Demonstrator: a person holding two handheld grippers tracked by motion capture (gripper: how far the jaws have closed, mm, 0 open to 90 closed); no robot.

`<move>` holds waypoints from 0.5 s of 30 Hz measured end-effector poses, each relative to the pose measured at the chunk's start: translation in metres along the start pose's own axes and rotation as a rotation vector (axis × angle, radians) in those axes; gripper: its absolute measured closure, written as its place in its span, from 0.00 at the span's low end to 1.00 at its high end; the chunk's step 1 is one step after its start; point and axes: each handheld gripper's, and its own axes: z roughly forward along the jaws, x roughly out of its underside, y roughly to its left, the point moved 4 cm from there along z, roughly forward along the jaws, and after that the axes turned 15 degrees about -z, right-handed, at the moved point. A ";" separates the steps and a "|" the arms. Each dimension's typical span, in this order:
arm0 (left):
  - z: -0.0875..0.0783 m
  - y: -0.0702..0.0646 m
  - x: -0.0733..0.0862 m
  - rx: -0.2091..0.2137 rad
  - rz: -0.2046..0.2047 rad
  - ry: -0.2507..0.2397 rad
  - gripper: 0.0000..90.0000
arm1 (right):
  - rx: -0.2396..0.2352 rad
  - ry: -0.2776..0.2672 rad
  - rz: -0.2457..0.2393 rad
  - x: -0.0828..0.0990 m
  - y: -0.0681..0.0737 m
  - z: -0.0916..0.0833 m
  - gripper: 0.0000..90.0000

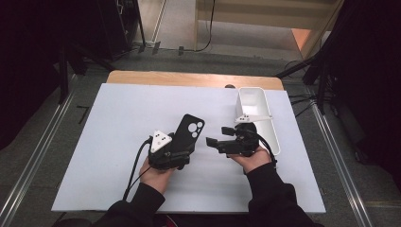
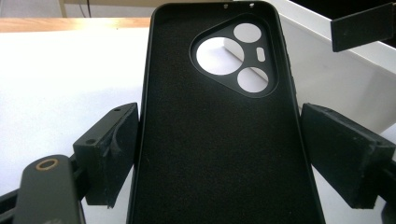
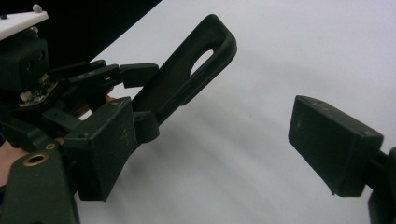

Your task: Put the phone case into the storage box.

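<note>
Phone case [image 2: 219,140] pinched edgewise by left tool [image 2: 219,154]; right tool [image 3: 224,154] spread over bare white table [image 1: 118,142].

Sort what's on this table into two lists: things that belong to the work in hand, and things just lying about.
In the work:
- black phone case, clamped across its width in the left tongs
- right tongs, open, holding nothing, turned toward the case

Lying about:
- white bin at the right of the table
- white table sheet
</note>
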 end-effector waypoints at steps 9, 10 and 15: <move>0.001 -0.001 0.005 -0.011 -0.013 -0.022 0.16 | -0.002 -0.012 0.021 -0.008 -0.003 0.009 0.15; 0.001 -0.002 0.006 -0.009 -0.017 -0.024 0.16 | 0.003 -0.015 0.018 -0.009 -0.004 0.011 0.15; 0.001 -0.003 0.006 -0.013 -0.014 -0.036 0.16 | -0.006 -0.009 0.038 -0.013 -0.005 0.018 0.15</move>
